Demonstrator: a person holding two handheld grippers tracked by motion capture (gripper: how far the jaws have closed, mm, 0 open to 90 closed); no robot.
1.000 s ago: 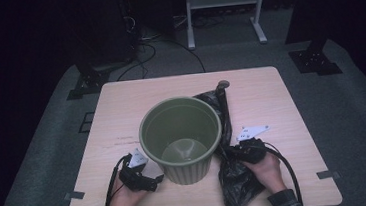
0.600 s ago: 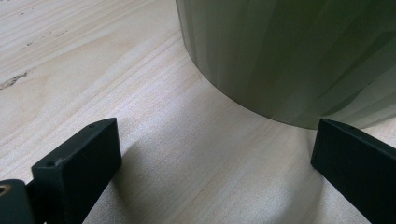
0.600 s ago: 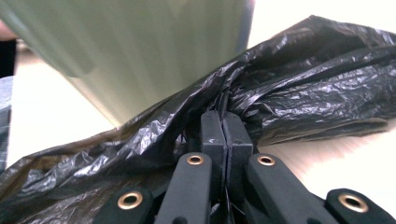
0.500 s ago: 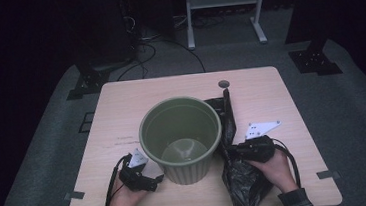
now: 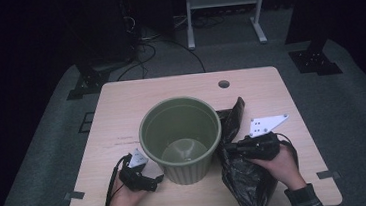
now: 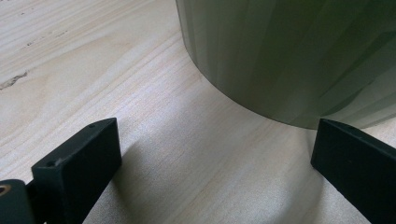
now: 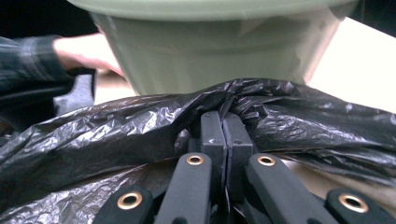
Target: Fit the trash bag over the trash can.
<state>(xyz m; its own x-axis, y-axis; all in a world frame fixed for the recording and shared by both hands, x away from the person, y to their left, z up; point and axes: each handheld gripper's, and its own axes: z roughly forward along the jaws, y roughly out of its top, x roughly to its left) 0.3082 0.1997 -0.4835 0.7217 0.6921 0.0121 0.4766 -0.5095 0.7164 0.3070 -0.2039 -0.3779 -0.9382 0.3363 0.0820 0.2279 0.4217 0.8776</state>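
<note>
On the counter (image 5: 121, 103), right of the bin (image 5: 180, 133), your right gripper (image 7: 226, 122) pinches the bag (image 5: 243, 178). It looks thin, limp and slippery, so grip bunched film near the edge. Your left gripper (image 6: 210, 154) stands wide, holding nothing.

Crumpled black plastic bag (image 5: 245, 178) draped beside upright, empty olive-green ribbed bin (image 5: 180, 138) (touching its right side)
</note>
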